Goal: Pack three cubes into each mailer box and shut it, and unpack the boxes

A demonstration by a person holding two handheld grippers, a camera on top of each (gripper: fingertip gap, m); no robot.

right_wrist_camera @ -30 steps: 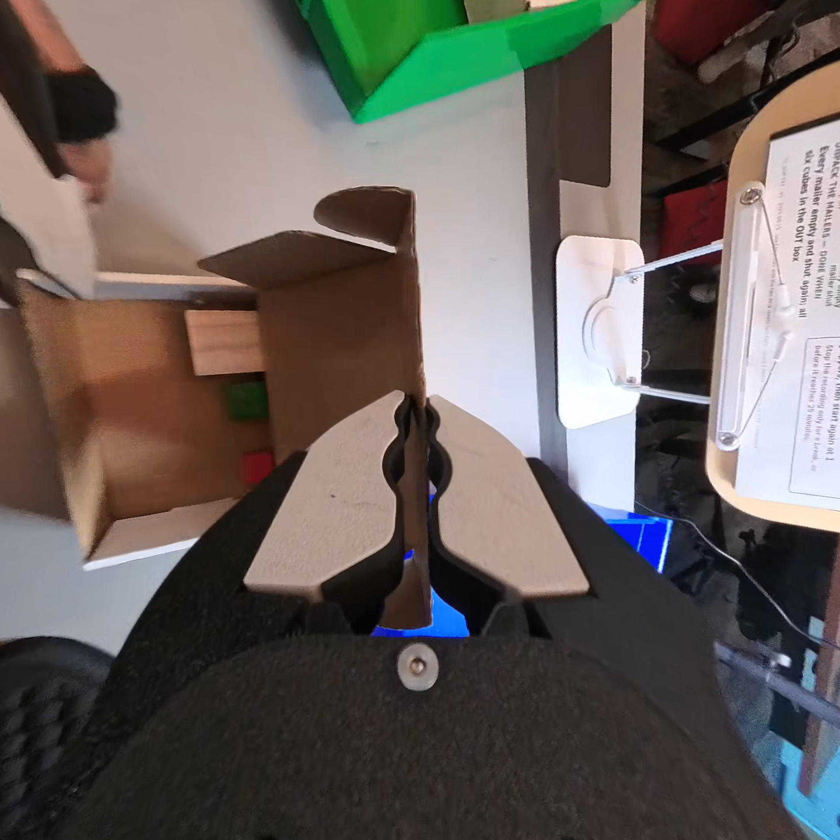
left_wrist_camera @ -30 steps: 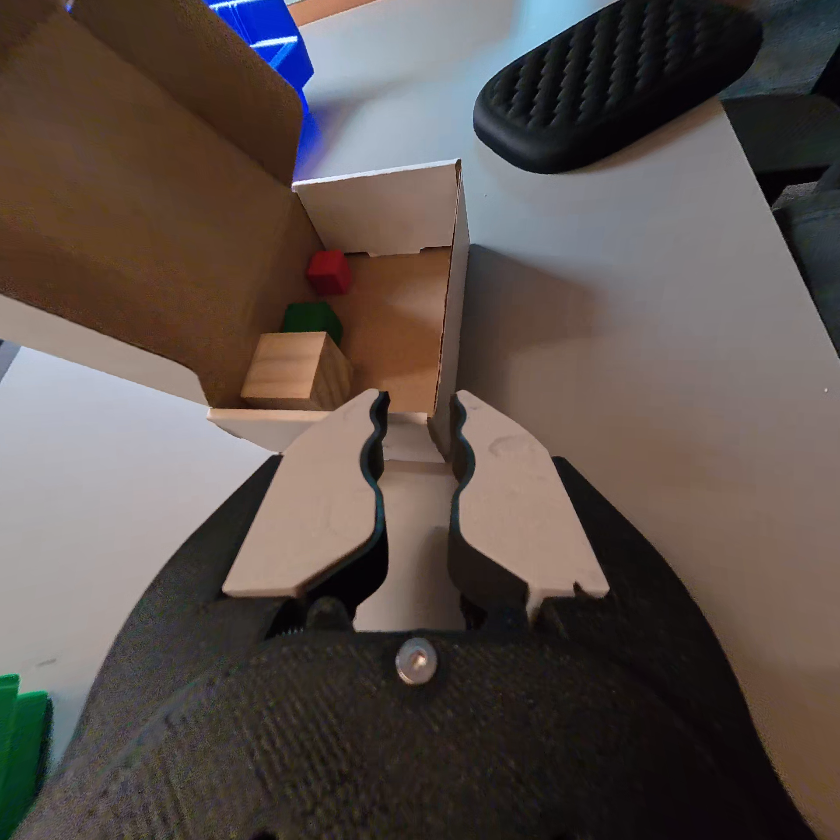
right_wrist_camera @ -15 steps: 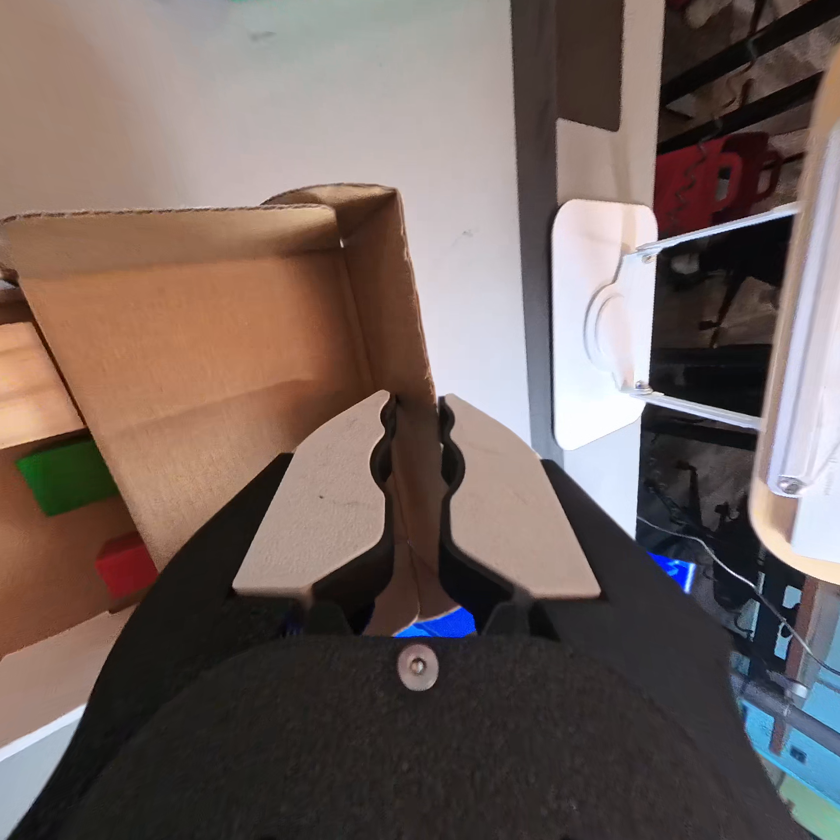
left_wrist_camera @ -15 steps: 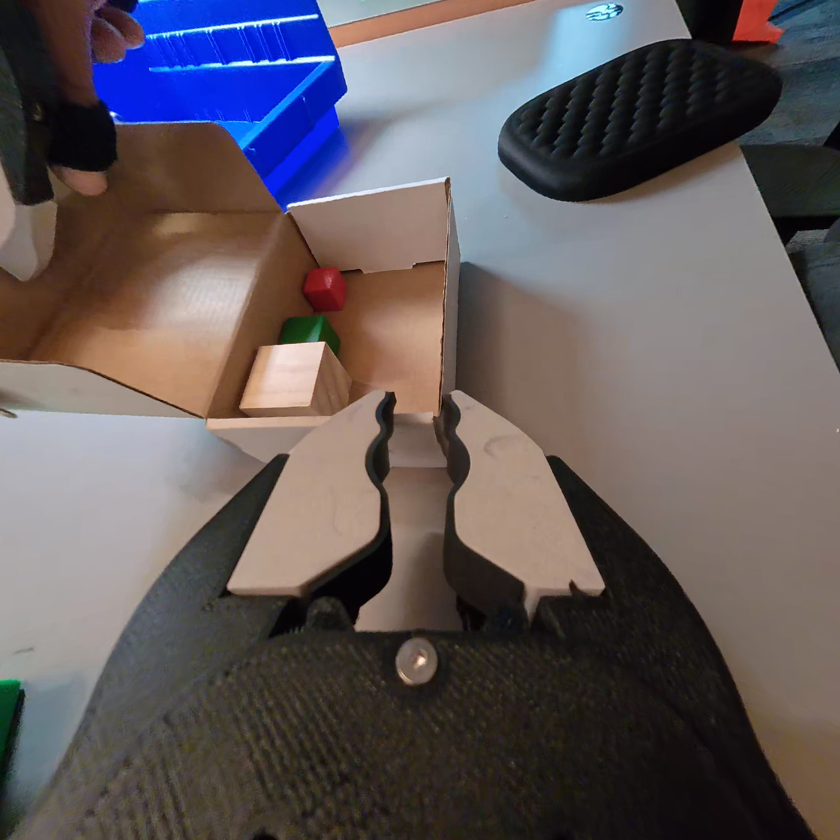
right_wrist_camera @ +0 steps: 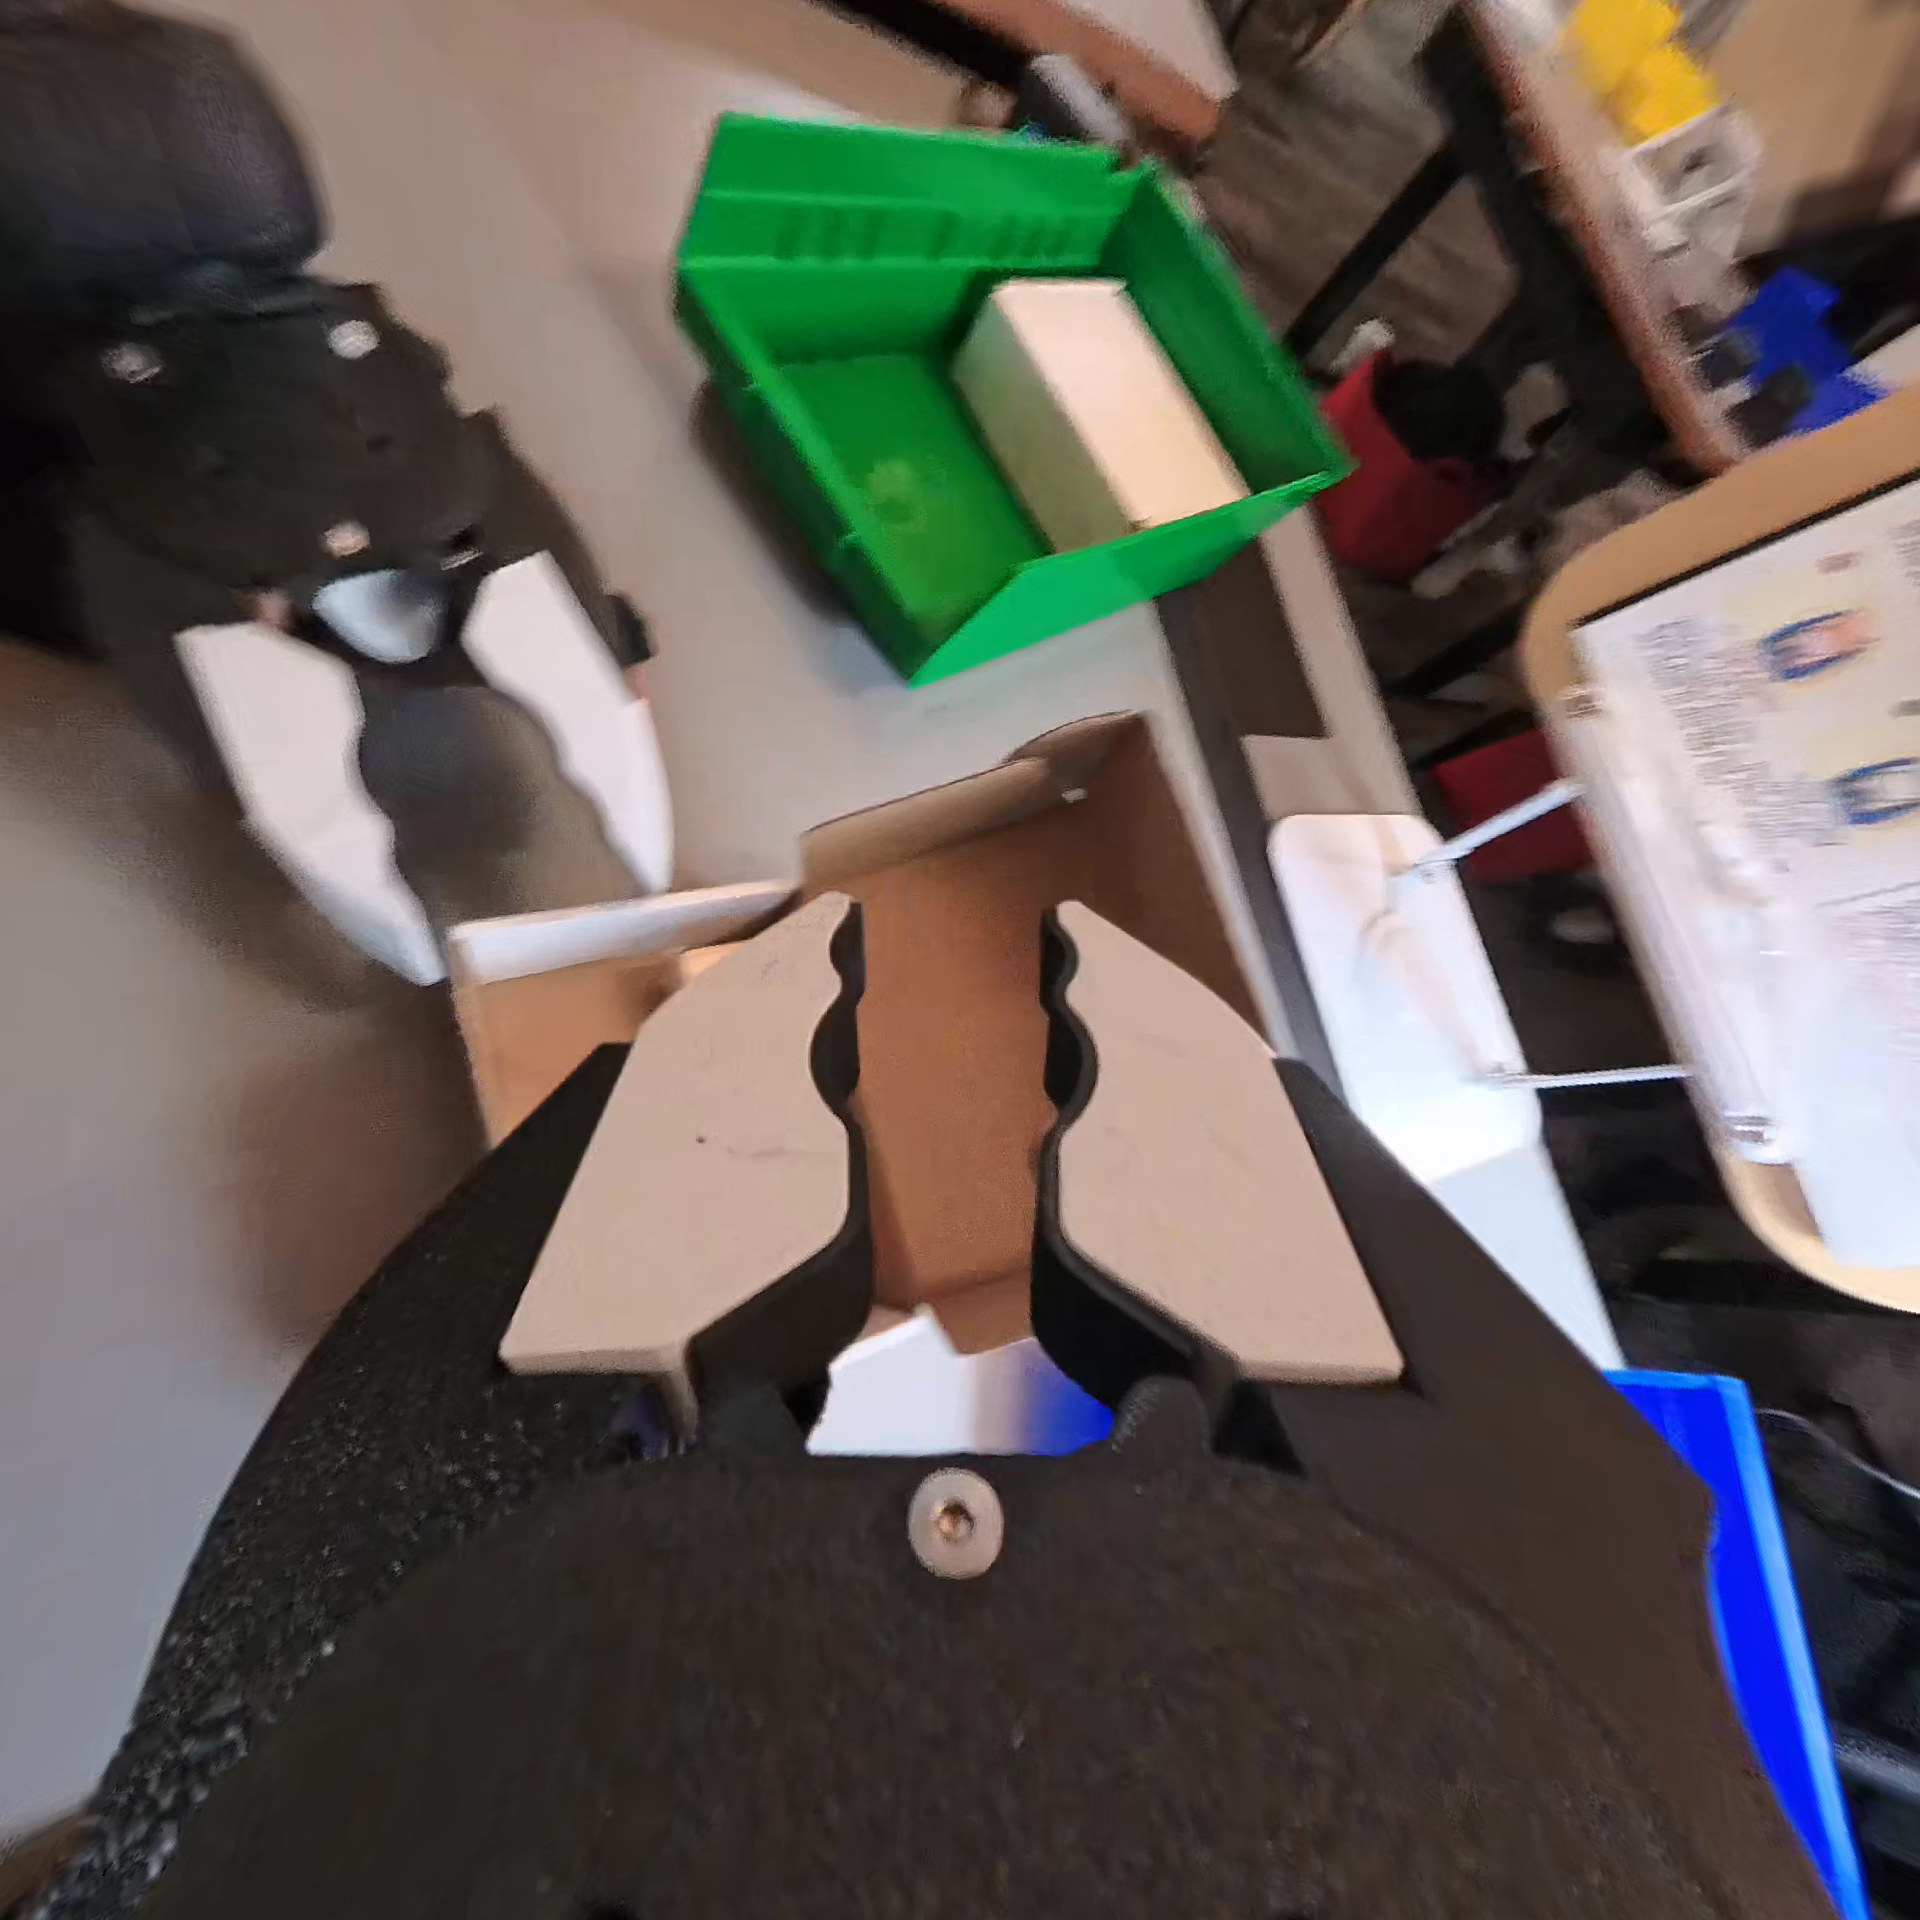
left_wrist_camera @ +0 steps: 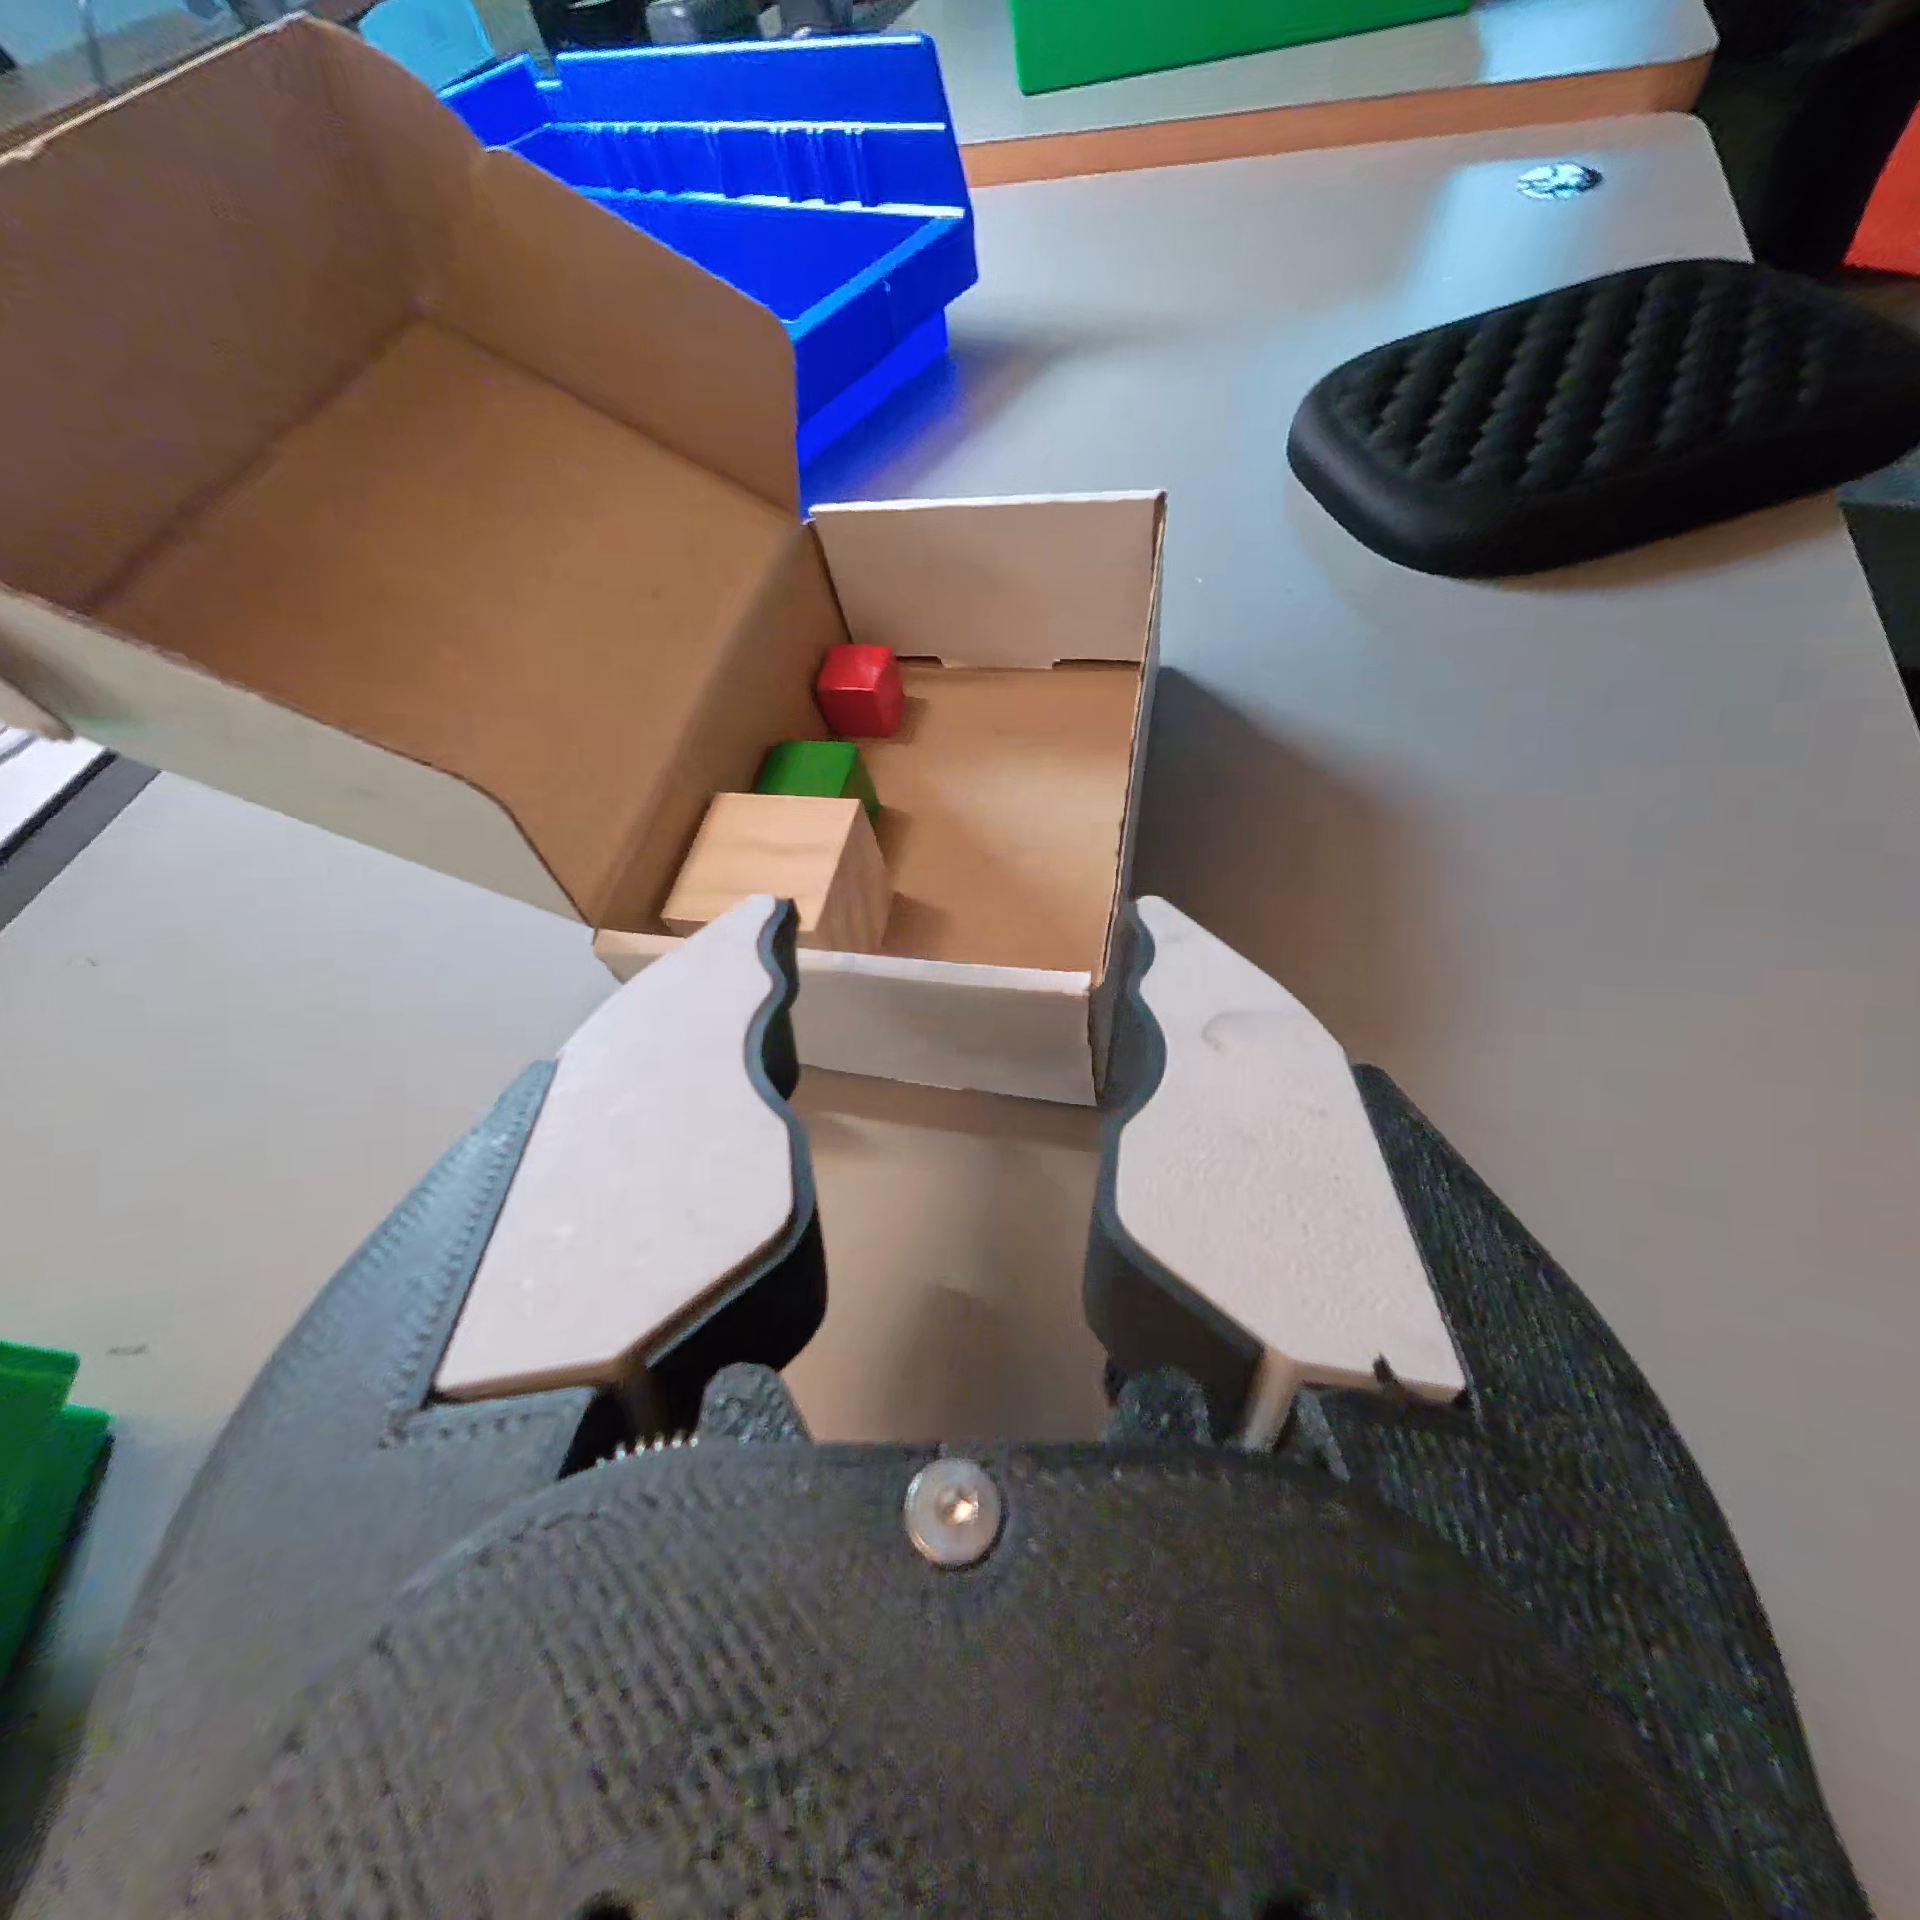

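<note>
The mailer box [left_wrist_camera: 987,582] stands open on the grey table with its brown lid [left_wrist_camera: 416,468] tilted up and back to the left. Inside, along the left wall, lie a red cube [left_wrist_camera: 857,691], a green cube [left_wrist_camera: 816,774] and a larger wooden cube [left_wrist_camera: 790,868]. My left gripper [left_wrist_camera: 956,925] is open, its jaws on either side of the box's near front wall. My right gripper [right_wrist_camera: 951,914] is open and empty just above the lid [right_wrist_camera: 945,1091]. The left gripper [right_wrist_camera: 416,748] also shows in the right wrist view, beyond the box.
A blue bin [left_wrist_camera: 790,197] stands behind the box. A black padded rest [left_wrist_camera: 1621,416] lies at the table's far right edge. A green bin [right_wrist_camera: 987,384] holds a shut white mailer box [right_wrist_camera: 1091,405]. A paper stand [right_wrist_camera: 1766,831] stands off the table. My left tips are roughly 4 cm from the larger wooden cube [left_wrist_camera: 790,868].
Both grippers have opened: the left let go of the box's front corner, the right let go of the lid flap. The lid has swung open, and the right gripper has lifted and turned.
</note>
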